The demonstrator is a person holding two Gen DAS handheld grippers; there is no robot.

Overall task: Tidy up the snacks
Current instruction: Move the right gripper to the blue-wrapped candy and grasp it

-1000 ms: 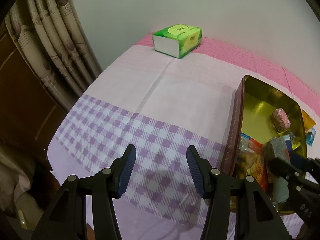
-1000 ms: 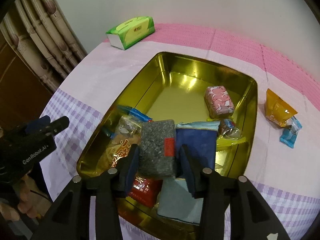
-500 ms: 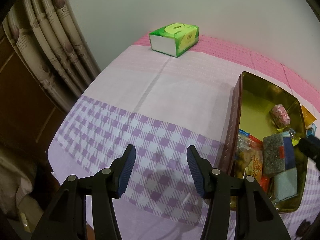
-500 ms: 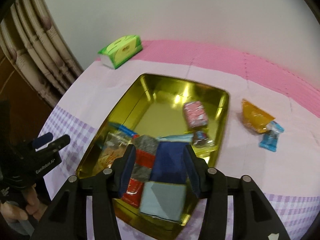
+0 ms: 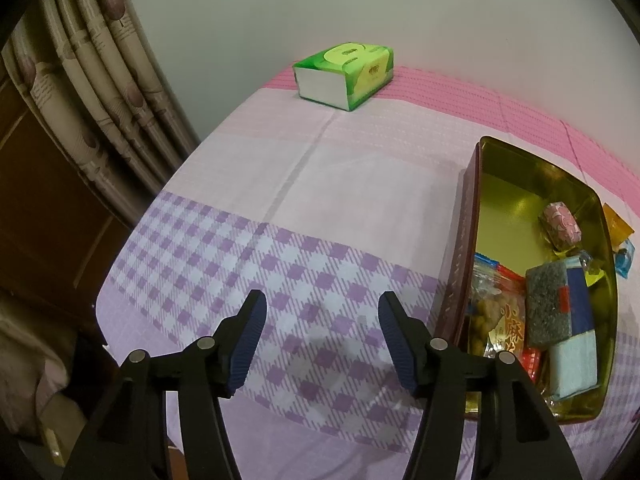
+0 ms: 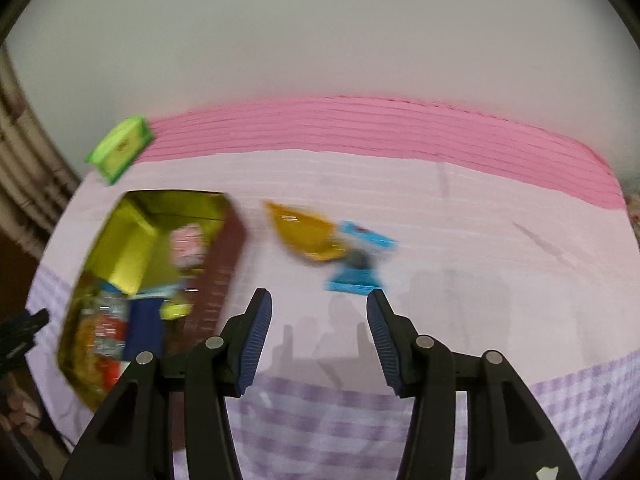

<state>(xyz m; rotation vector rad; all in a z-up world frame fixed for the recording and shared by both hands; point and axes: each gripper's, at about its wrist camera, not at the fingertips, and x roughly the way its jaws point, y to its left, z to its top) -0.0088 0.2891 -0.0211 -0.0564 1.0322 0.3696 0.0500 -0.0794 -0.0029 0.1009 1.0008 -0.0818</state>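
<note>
Blue packet point(image 6: 357, 258) lies just ahead of the empty right gripper point(image 6: 319, 318)

I see the gold tin point(image 5: 520, 188), a rectangular box with a shiny yellow inside and dark red outer walls, sitting open and flat. In its far half lies one pink patterned packet point(image 5: 560, 226), alone on the bare floor. The near half is crowded: a clear bag of nuts with red print point(image 5: 498, 316) against the left wall, a grey speckled block with a red tag point(image 5: 546, 308) resting on top, a dark blue packet point(image 5: 580, 302) beside that, and a pale blue packet point(image 5: 572, 368) nearest me. Just outside the tin's right wall lie an orange pouch point(image 6: 304, 236) and a light blue wrapped sweet point(image 6: 356, 260), touching one another; my right view of them is blurred.
</note>
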